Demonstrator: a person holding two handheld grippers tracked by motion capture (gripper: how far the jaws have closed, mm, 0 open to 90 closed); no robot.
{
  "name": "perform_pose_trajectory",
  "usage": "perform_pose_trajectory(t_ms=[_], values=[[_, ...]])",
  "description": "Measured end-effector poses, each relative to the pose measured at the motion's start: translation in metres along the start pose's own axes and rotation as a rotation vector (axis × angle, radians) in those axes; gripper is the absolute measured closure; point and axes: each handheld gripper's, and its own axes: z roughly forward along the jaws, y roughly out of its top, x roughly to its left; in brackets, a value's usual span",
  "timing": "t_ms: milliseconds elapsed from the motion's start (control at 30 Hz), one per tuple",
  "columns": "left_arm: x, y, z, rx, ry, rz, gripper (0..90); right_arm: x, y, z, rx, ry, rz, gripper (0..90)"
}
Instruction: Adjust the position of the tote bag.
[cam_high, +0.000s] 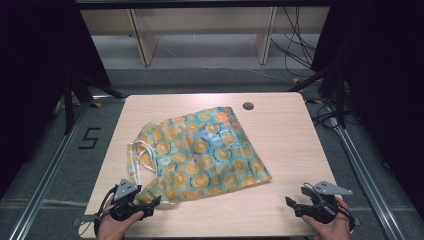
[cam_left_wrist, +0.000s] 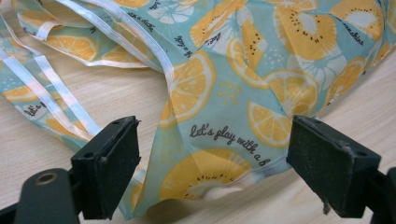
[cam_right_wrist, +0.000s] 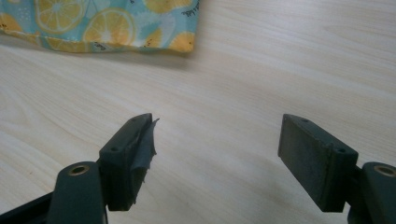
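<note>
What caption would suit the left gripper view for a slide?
Open left gripper straddling the near edge of a lemon-print bag lying on a wooden table.

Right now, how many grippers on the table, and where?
2. The left gripper sits at the near-left corner, jaws open at the edge of the lemon-print bag. The right gripper sits at the near-right corner, open over bare table, apart from the bag.
</note>
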Motion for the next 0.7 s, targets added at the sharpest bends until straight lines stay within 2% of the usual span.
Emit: perform_pose_trajectory(t_ms=[100,133,233,267,300,333,367,400,433,467,500,567,600,633,700], values=[[0.0,0.0,0.0,-0.001,0.0,-0.001,16.1,-0.001,0.0,-0.001,-0.001,-0.009,-0.015,28.0],[0.0,0.0,0.0,-0.006,0.002,-0.002,16.1,0.0,0.0,0.001,0.007,0.005,0.002,27.9],[-0.001,0.001,0.0,-0.006,-0.002,0.002,16.2,0.0,0.0,0.001,0.017,0.008,0.003,27.8],[-0.001,0.001,-0.001,-0.004,-0.005,0.006,16.2,0.003,0.0,0.001,0.019,0.01,0.039,27.8],[-0.001,0.002,-0.002,0.008,0.0,0.017,16.2,0.001,0.0,0.001,0.016,0.005,0.016,27.8],[-0.001,0.002,-0.002,0.008,0.0,0.017,16.2,0.001,0.0,0.001,0.016,0.005,0.016,27.8],[-0.003,0.002,0.0,-0.011,-0.012,0.001,16.2,0.002,0.0,0.002,0.021,0.007,0.029,27.8],[-0.005,0.005,0.001,-0.011,-0.018,0.014,16.7,0.003,0.0,0.001,0.011,0.002,0.022,27.8],[-0.005,0.006,0.001,-0.007,-0.021,0.03,16.9,0.004,0.001,0.001,0.024,0.006,0.043,27.9],[-0.007,0.007,0.001,-0.011,-0.022,0.03,16.9,0.005,0.001,0.002,0.021,0.009,0.035,27.9],[-0.007,0.009,0.001,0.001,-0.022,0.056,17.0,0.005,0.002,0.004,0.005,0.006,0.017,27.9],[-0.01,0.01,0.002,-0.013,-0.029,0.043,17.5,0.004,0.003,0.004,0.019,0.016,0.008,27.9],[-0.011,0.012,0.003,-0.017,-0.038,0.047,17.5,0.006,0.003,0.005,0.012,0.002,0.02,27.9],[-0.012,0.013,0.003,-0.01,-0.035,0.055,17.6,0.004,0.005,0.005,0.013,0.027,-0.003,28.0],[-0.014,0.017,0.005,0.004,-0.05,0.081,17.7,0.003,0.008,0.008,0.01,0.022,-0.014,28.0]])
